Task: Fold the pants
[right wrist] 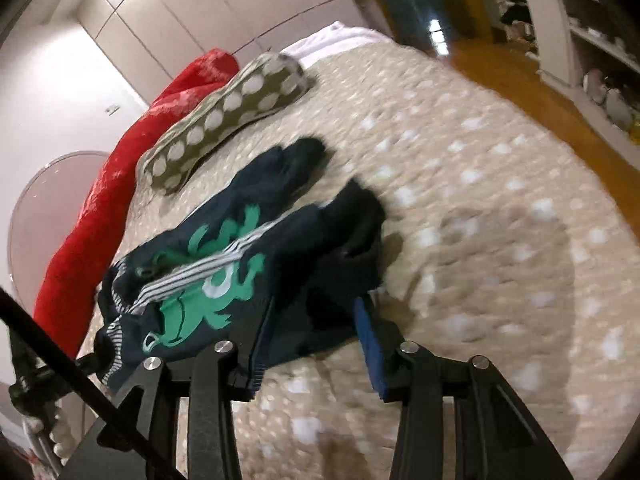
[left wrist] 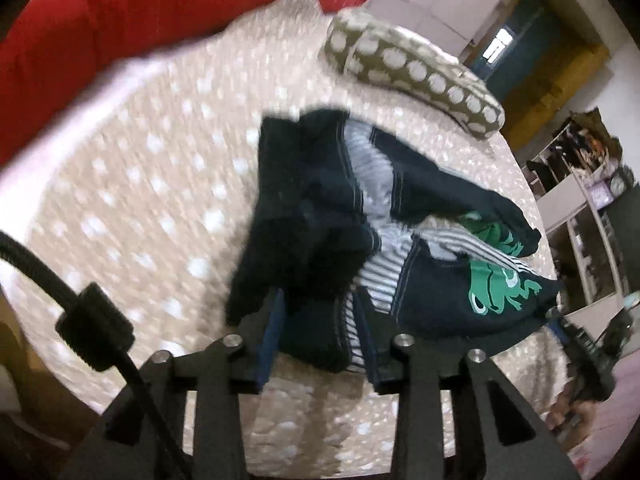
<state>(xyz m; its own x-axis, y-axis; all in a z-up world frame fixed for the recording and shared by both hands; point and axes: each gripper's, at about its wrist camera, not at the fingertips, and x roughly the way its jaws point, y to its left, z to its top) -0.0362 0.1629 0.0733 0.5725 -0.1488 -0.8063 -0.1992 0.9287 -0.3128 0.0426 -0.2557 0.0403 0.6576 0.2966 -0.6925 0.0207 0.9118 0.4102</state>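
Pants point(right wrist: 248, 264) lengthwise away from both hand-held grippers, waistband nearest, jaws apart around fabric.

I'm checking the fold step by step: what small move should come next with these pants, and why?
Probably draw both grippers back and regrasp: the pants lie bunched on the bedspread, striped lining showing, with cloth between the left gripper jaws and the right gripper jaws standing apart.

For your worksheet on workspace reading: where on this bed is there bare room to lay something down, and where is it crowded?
Free: the dotted bedspread right of the pants, toward the floor edge. Crowded: the strip left of them, beside the spotted pillow and red blanket.
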